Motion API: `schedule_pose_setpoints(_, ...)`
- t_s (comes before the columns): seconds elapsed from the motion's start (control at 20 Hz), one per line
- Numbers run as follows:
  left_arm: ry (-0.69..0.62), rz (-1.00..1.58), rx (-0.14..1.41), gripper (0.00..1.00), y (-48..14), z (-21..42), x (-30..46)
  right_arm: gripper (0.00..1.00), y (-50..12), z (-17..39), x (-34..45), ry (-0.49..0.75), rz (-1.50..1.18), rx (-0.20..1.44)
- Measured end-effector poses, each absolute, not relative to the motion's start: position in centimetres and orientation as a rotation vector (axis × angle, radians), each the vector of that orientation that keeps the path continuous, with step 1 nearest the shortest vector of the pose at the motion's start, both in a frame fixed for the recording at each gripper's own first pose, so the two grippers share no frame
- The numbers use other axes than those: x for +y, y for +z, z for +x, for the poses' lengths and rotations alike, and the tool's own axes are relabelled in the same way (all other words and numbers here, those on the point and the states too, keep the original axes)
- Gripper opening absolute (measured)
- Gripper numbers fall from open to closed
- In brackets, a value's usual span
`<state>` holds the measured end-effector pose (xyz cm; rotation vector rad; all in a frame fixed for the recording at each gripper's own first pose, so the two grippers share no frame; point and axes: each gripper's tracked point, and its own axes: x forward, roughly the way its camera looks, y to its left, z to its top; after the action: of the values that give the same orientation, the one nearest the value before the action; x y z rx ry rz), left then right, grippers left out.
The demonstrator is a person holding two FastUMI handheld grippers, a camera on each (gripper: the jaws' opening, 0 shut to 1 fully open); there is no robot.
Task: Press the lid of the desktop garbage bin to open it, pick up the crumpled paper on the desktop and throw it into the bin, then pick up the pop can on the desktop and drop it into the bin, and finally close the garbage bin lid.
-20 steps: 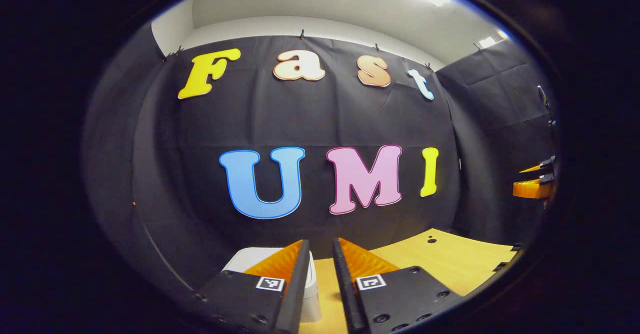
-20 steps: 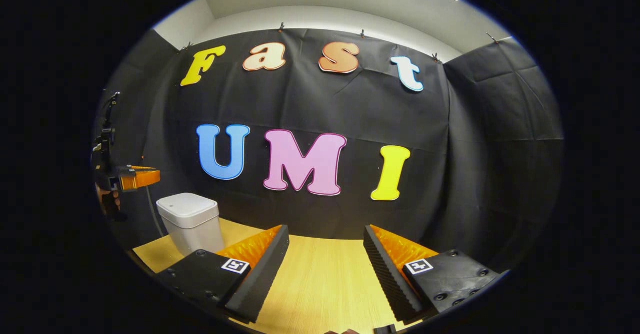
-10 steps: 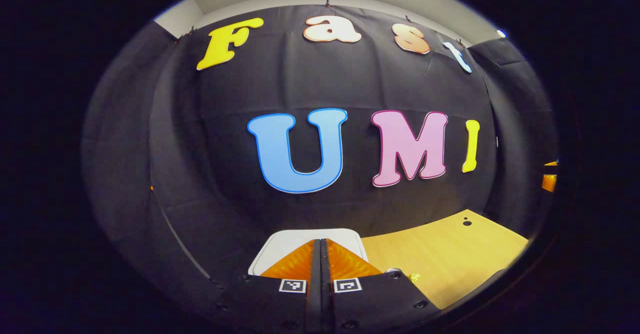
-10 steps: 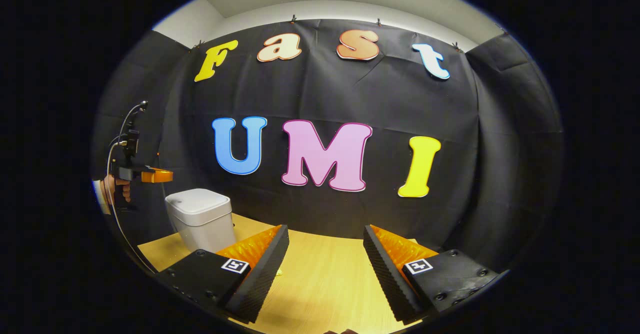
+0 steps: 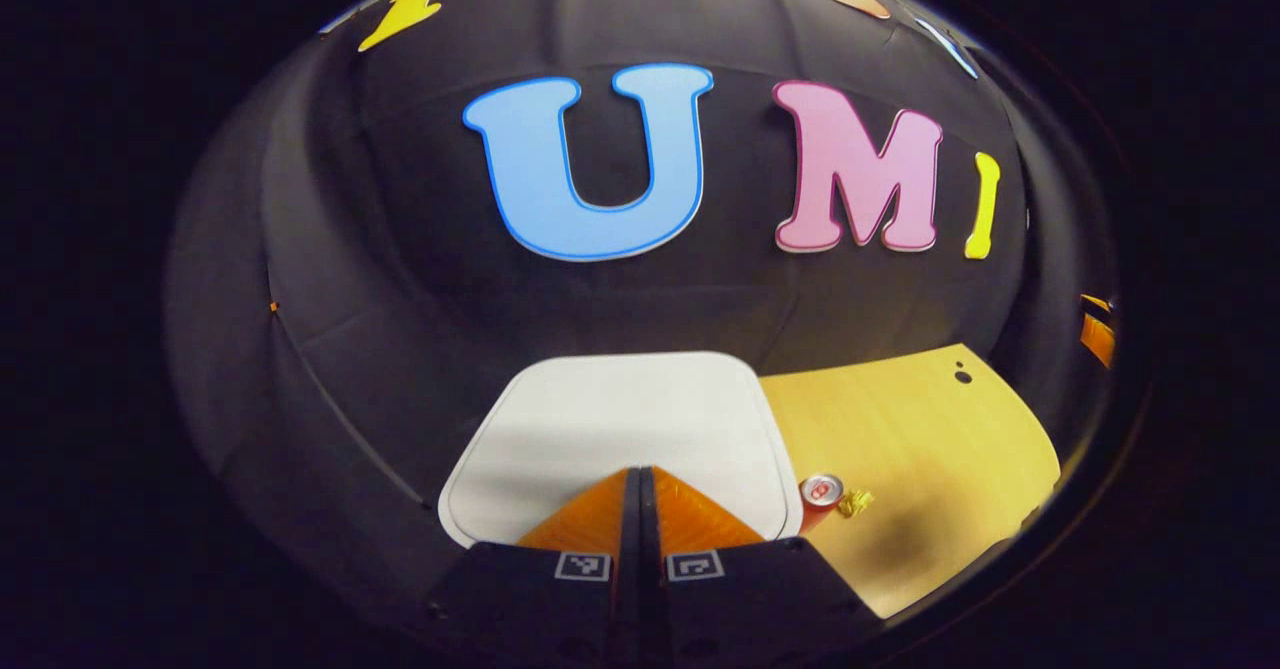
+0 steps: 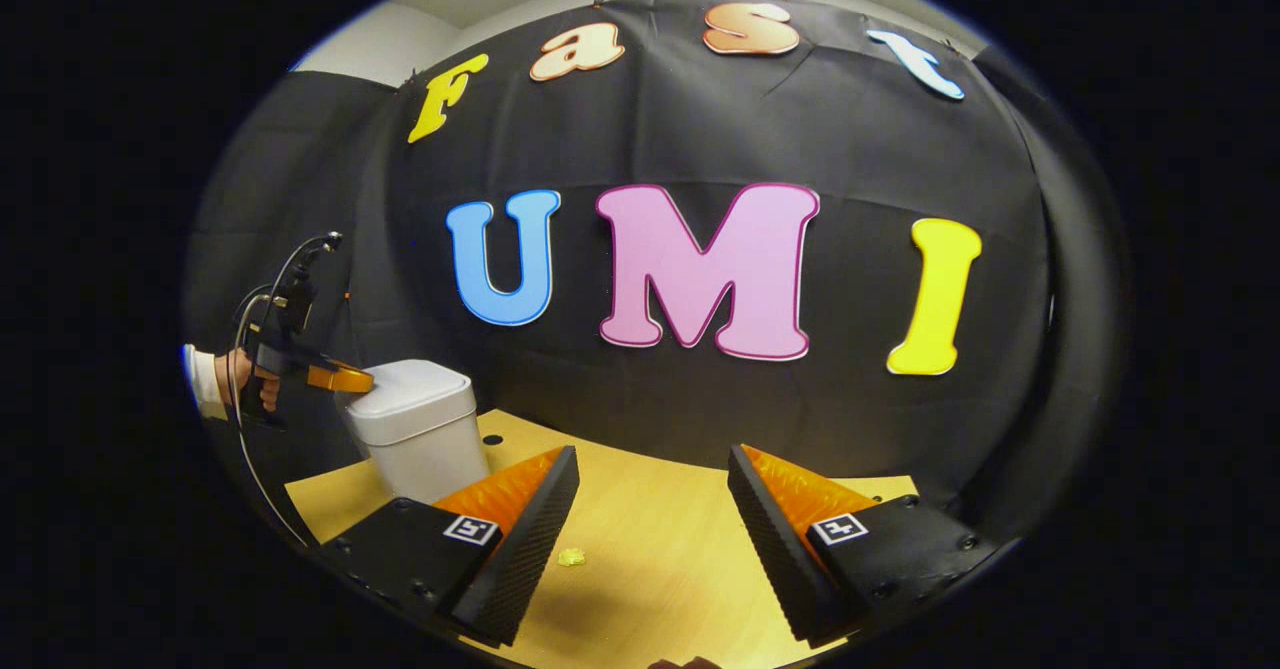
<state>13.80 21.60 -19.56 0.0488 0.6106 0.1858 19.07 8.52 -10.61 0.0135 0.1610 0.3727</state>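
While the left claw [image 5: 640,474], fingers pressed together, hangs over the closed lid [image 5: 610,419], an off-centre push may tip the bin [image 6: 420,429] toward the can [image 5: 822,490] and crumpled paper [image 5: 856,502] on the surface [image 5: 920,449] to its right; the right claw [image 6: 650,509] gapes apart, empty.

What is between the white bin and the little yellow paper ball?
The pop can stands between the bin and the crumpled paper, on the table; the left gripper view shows it.

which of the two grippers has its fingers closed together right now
The left gripper: its fingers meet with no gap, above the white bin lid. The right gripper stands wide open over the table.
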Motion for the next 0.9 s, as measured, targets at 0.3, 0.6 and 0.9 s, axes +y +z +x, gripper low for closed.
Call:
schedule_pose_setpoints(0.3, 0.209, -0.009, 0.652, 0.05, -20.2, 13.7, 21.7, 0.97, -13.4, 20.6, 11.9, 0.43, 0.016, 0.222)
schedule_pose_setpoints(0.6, 0.174, 0.034, 0.598, 0.05, -18.6, 13.8, 21.7, 0.98, -18.6, 20.5, 16.0, 0.429, -0.028, 0.349)
schedule_pose_setpoints(0.9, 0.14, 0.095, 0.373, 0.11, -11.3, 14.5, 21.7, 0.98, -24.0, 19.9, 18.3, 0.422, -0.086, 0.49)
